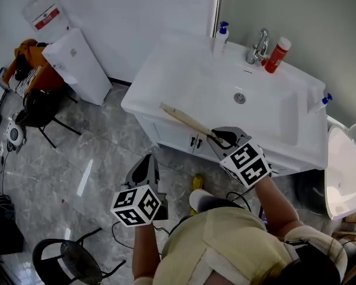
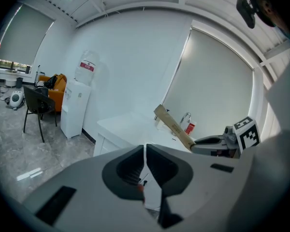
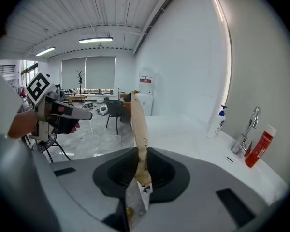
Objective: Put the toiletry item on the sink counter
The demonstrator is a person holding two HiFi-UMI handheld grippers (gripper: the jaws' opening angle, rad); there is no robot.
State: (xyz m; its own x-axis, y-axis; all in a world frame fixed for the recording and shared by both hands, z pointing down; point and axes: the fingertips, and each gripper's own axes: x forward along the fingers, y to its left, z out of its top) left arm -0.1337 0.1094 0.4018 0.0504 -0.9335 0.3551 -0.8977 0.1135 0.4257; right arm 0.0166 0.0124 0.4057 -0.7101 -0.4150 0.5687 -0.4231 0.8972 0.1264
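Overhead, shows two handheld grippers before one white sink counter [image 1: 166, 76]. Right gripper [image 1: 216, 136]: jaws clamped on one long, flat, paper-wrapped toiletry item [image 1: 187, 121], slanting out above the counter's front left part. Left gripper [image 1: 147, 160]: jaws pressed together, nothing between, low over the floor. Along the counter's back: one faucet [image 1: 258, 46], one white pump bottle [image 1: 221, 38], one red bottle [image 1: 277, 55]. Near its right edge: one small blue-capped bottle [image 1: 320, 103].

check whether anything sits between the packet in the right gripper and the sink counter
Nothing visible does. The right gripper holds the long tan packet above the bare left part of the sink counter; the pump bottle, faucet and red bottle stand along the back edge, away from it.
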